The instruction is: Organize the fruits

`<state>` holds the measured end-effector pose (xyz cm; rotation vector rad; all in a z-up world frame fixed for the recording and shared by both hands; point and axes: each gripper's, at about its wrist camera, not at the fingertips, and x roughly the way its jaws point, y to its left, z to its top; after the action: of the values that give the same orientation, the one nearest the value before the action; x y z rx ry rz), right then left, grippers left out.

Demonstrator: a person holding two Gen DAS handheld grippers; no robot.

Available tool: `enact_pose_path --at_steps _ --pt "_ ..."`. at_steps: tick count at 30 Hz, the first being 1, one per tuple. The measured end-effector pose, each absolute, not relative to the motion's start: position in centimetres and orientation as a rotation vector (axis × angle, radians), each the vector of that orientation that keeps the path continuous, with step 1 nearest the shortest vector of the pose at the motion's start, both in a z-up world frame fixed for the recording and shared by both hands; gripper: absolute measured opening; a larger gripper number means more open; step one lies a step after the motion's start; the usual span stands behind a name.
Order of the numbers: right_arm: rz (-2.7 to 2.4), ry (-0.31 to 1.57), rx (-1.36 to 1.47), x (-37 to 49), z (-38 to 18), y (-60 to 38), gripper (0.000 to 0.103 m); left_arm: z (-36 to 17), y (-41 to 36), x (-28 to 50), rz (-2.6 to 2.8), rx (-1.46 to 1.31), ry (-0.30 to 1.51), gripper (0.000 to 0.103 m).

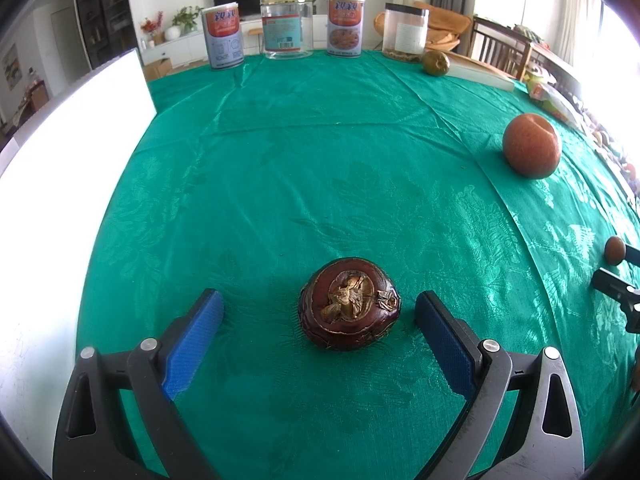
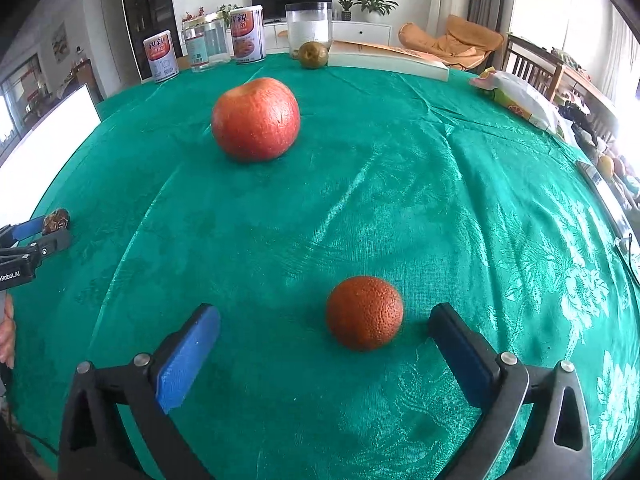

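A dark brown water chestnut (image 1: 349,303) lies on the green tablecloth between the open blue pads of my left gripper (image 1: 318,312), apart from both. A small orange (image 2: 364,312) lies between the open pads of my right gripper (image 2: 324,324), nearer the right pad. A large red-orange apple (image 2: 256,119) sits farther back; it also shows in the left wrist view (image 1: 531,145). A green-brown fruit (image 2: 313,54) rests at the far edge by a book. The left gripper (image 2: 52,226) with the chestnut (image 2: 56,219) shows at the left in the right wrist view.
Two printed cans (image 1: 222,38) (image 1: 345,24) and two clear jars (image 1: 286,26) (image 1: 404,32) stand along the far table edge. A flat book (image 2: 388,60) lies at the back. A plastic bag (image 2: 520,100) lies at the right edge. A white board (image 1: 72,128) stands at the left.
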<state>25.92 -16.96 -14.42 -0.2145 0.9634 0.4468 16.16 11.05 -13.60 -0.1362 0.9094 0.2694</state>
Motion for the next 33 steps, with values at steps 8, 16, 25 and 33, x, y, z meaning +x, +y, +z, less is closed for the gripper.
enact_pose_path --at_steps 8,16,25,33 --pt "0.446 0.963 -0.214 26.0 -14.4 -17.0 0.103 -13.6 11.0 16.2 0.269 -0.137 0.909 0.098" --pt "0.446 0.963 -0.214 25.9 -14.4 -17.0 0.103 -13.6 11.1 16.2 0.264 -0.141 0.909 0.098" --pt "0.446 0.963 -0.214 25.9 -14.3 -17.0 0.103 -13.1 12.6 15.0 0.128 -0.28 0.848 0.101" --pt "0.447 0.963 -0.205 26.0 -14.2 -17.1 0.103 -13.4 11.5 15.8 0.168 -0.192 0.885 0.101"
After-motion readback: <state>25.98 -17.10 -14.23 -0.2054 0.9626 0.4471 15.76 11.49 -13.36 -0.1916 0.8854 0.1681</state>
